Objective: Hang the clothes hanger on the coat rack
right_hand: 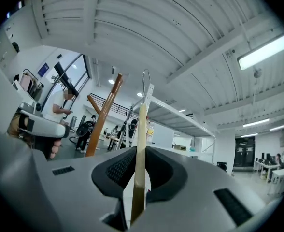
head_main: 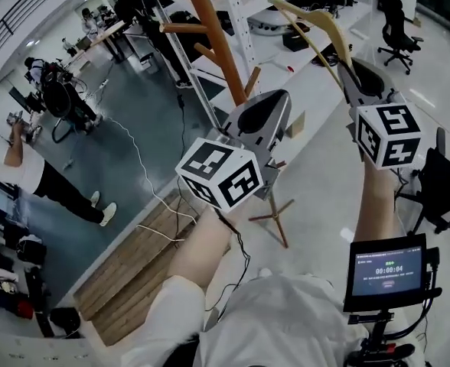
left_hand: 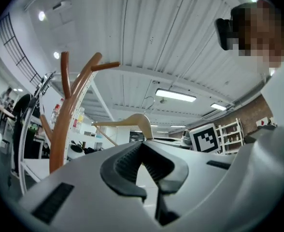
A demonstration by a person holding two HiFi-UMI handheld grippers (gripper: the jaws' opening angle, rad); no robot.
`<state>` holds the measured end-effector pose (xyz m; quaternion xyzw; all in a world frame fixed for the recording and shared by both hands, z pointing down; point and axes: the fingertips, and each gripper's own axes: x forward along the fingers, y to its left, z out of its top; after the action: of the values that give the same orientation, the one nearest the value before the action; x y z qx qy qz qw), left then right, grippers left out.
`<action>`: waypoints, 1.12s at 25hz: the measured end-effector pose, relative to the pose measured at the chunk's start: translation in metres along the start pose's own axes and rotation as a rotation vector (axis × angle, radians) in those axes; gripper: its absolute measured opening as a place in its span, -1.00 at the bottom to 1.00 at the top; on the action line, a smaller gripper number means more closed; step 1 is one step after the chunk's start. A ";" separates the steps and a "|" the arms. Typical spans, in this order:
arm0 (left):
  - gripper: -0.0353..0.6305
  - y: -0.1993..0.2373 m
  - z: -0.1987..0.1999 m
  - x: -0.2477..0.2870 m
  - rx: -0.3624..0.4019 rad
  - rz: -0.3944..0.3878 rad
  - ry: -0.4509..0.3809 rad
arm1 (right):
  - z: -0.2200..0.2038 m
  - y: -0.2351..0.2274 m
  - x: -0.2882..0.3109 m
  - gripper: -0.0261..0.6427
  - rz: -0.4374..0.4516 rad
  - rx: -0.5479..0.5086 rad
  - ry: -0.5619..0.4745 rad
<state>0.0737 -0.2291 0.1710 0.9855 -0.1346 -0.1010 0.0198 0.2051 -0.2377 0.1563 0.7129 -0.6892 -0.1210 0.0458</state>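
The coat rack [head_main: 212, 33] is an orange-brown wooden pole with upward pegs, straight ahead of me; it also shows as the coat rack [left_hand: 67, 124] and the coat rack [right_hand: 101, 122]. My right gripper [head_main: 349, 69] is shut on one arm of the pale wooden clothes hanger [head_main: 321, 23], held high to the right of the pole and apart from it. That arm, the clothes hanger [right_hand: 141, 153], runs up between the pads to its wire hook. My left gripper [head_main: 281, 96] is shut on nothing, lower and near the pole. From there the clothes hanger [left_hand: 127, 122] hangs beyond its tips.
A white shelving frame [head_main: 240, 17] stands just behind the rack. The rack's feet [head_main: 275, 219] rest by a wooden floor strip [head_main: 133, 266] with a white cable. A person [head_main: 14, 163] stands at the left; an office chair [head_main: 397, 25] is far right.
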 end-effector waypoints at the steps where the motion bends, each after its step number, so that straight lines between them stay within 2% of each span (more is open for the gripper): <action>1: -0.88 -0.001 0.009 0.003 0.028 0.006 -0.008 | 0.010 0.001 0.005 -0.73 -0.002 -0.020 -0.008; 3: -0.88 0.000 0.025 0.006 0.062 0.014 -0.025 | 0.031 0.005 0.018 -0.73 -0.006 -0.070 -0.024; 9: -0.88 0.021 0.056 0.004 0.030 0.026 -0.063 | 0.081 0.029 0.062 -0.73 -0.031 -0.184 -0.044; 16: -0.88 0.037 0.072 -0.009 0.038 0.073 -0.078 | 0.108 0.055 0.080 -0.73 -0.016 -0.257 -0.049; 28: -0.88 0.045 0.076 -0.028 0.026 0.097 -0.079 | 0.087 0.072 0.103 -0.73 0.021 -0.247 0.020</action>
<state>0.0201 -0.2664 0.1053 0.9733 -0.1842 -0.1371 0.0064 0.1167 -0.3348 0.0776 0.6958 -0.6759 -0.1973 0.1416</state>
